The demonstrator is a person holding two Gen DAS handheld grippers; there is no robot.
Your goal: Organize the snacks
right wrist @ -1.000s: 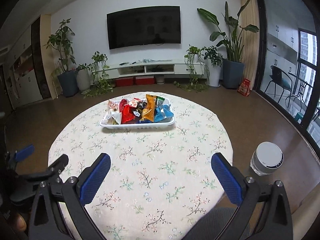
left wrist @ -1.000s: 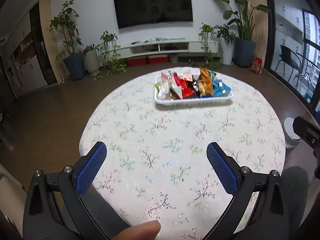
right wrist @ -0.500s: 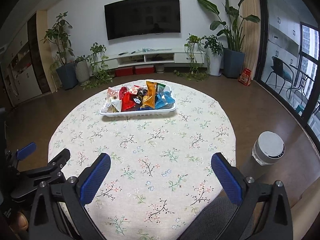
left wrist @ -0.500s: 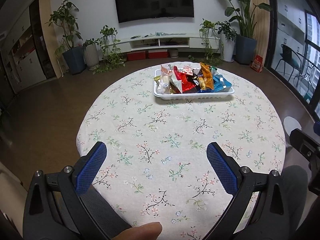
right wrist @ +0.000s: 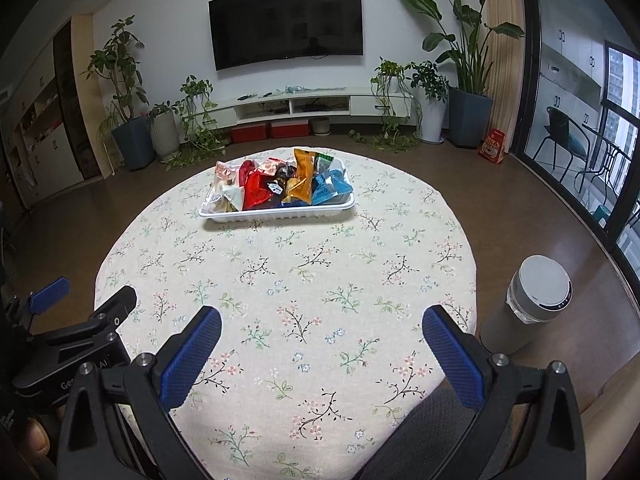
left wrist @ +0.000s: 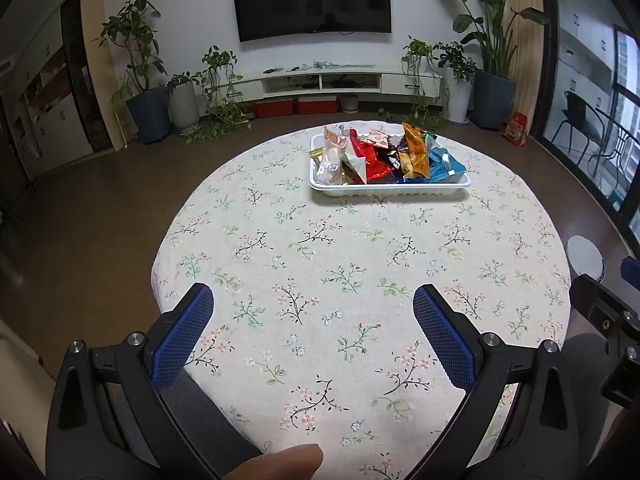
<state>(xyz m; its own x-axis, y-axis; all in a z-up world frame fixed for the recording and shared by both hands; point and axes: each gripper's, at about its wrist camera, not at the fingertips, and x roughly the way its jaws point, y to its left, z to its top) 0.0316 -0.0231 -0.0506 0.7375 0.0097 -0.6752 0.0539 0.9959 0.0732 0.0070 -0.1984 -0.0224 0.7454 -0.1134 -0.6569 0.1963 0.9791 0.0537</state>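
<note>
Glossy wrappers (left wrist: 376, 156), white plastic tray (left wrist: 388, 191)

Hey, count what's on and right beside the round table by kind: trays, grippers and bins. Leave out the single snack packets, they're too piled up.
Trays: 1, the white tray heaped with snack packets.
Grippers: 2, the left gripper and the right gripper, both open and holding nothing.
Bins: 1, the grey bin on the floor next to the table.
Total: 4

TV (right wrist: 286, 24) on wall, plants (right wrist: 460, 46), bin (right wrist: 528, 304) nr table.
</note>
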